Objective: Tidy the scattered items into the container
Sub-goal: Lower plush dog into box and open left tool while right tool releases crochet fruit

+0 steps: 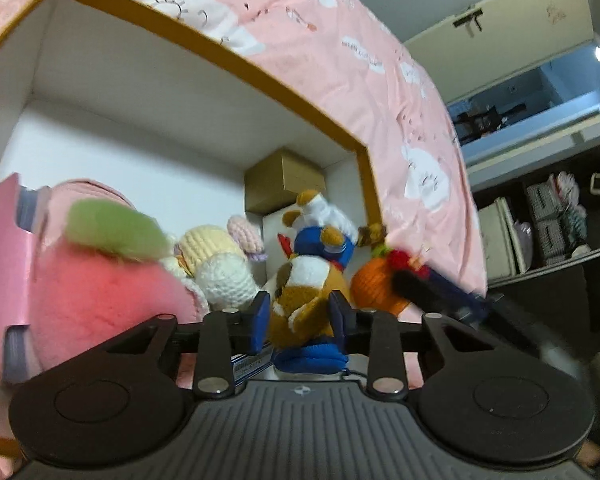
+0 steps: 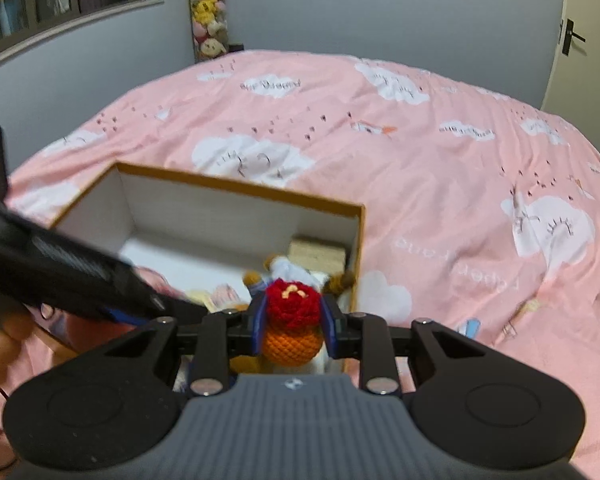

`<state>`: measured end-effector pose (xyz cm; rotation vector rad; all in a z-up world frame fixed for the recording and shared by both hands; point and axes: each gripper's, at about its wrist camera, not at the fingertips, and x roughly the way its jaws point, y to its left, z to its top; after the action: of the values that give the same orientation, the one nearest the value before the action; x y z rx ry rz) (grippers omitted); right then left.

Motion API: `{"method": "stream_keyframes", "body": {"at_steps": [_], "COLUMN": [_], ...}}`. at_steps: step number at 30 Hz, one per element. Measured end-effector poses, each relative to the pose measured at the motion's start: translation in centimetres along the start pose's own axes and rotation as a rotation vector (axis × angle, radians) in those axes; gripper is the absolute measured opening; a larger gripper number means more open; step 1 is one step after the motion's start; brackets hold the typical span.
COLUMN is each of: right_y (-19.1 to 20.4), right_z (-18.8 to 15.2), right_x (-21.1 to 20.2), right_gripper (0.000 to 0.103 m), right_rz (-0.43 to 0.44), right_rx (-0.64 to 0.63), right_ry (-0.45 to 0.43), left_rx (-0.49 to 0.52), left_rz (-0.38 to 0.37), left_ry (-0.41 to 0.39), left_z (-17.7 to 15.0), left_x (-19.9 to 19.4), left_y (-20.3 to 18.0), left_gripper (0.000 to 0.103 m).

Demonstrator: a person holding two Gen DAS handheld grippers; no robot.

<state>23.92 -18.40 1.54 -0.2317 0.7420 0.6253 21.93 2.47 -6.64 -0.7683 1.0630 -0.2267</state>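
Pink cloud-print bedding (image 2: 440, 168) is carrying everything: nearest, the right tool (image 2: 293, 322) is pinching a soft, light crochet toy (image 2: 290, 340) around its middle, while the left tool (image 1: 300, 318) is bracketing a squashy plush dog (image 1: 304, 292), contact unclear, inside the crowded box (image 1: 204, 46); pink plush (image 1: 100, 292) and a small carton (image 1: 284, 180) are limiting space

Room around the bed: bedding, wall, storage.
Pink cotton bedspread printed with white clouds (image 2: 440, 168) covers the bed; column of stacked plush toys (image 2: 208, 12) against the grey wall; cream door with black handle (image 2: 572, 36) at right; dark shelving unit with grey boxes (image 1: 548, 232).
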Motion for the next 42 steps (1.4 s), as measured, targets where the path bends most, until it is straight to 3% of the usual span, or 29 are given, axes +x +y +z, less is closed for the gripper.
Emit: {"method": "stream_keyframes", "body": {"at_steps": [4, 10, 13, 20, 30, 34, 42], "right_y": [0.5, 0.6, 0.5, 0.7, 3.9, 5.2, 6.8], "right_z": [0.8, -0.1, -0.7, -0.2, 2.0, 2.6, 3.2], "right_x": [0.5, 3.5, 4.2, 3.6, 5.4, 7.5, 10.4], "right_gripper": [0.030, 0.030, 0.030, 0.030, 0.029, 0.029, 0.030], "right_rz": [0.011, 0.006, -0.002, 0.001, 0.105, 0.034, -0.026], "right_rx": [-0.009, 0.019, 0.016, 0.009, -0.010, -0.070, -0.156], "right_ry": [-0.014, 0.075, 0.097, 0.076, 0.020, 0.008, 0.036], "left_rx": [0.003, 0.021, 0.014, 0.099, 0.223, 0.232, 0.260], "left_rz": [0.010, 0.039, 0.015, 0.045, 0.220, 0.229, 0.257], "left_ry": [0.030, 0.047, 0.043, -0.053, -0.215, -0.228, -0.251], "left_z": [-0.6, -1.4, -1.3, -1.1, -0.8, -1.3, -2.0], "left_x": [1.0, 1.6, 0.8, -3.0, -7.1, -7.3, -7.0], "left_y": [0.2, 0.8, 1.1, 0.6, 0.7, 1.1, 1.3], "left_gripper": [0.033, 0.028, 0.028, 0.028, 0.028, 0.029, 0.032]}}
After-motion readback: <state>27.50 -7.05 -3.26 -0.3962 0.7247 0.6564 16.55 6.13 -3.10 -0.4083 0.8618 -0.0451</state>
